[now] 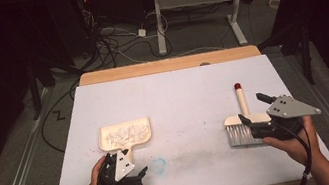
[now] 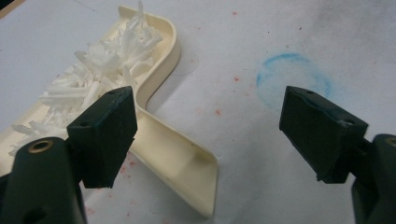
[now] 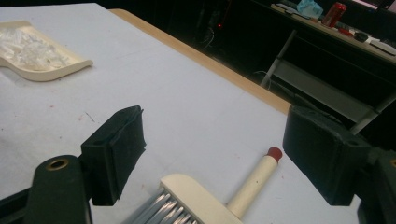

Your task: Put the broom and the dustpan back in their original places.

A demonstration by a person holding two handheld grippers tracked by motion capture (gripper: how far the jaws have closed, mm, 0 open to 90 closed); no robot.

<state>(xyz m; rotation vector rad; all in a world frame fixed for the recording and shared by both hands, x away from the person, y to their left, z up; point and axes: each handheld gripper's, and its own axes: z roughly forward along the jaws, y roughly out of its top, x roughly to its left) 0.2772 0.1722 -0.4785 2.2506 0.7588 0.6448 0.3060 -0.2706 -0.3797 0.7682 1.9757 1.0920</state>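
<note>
The left gripper (image 1: 133,175) sits released beside the handle of the cream dustpan (image 1: 125,134), already full of white plastic shreds (image 1: 121,134). The right gripper (image 1: 255,110), jaws also apart, hovers over the hand brush (image 1: 244,122) lying on the white table (image 1: 178,95). Sweeping looks done; emptying remains. No legible writing.

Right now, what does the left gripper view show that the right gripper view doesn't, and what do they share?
Left gripper view: the dustpan's handle up close between the open jaws of the left hand-held gripper, and a blue ring mark on the sheet.

Right gripper view: the brush with its red-tipped handle below the open right hand-held gripper, the table's wooden edge, and a red can on a far desk.

Both: the cream dustpan filled with white shreds, lying on the white sheet.
</note>
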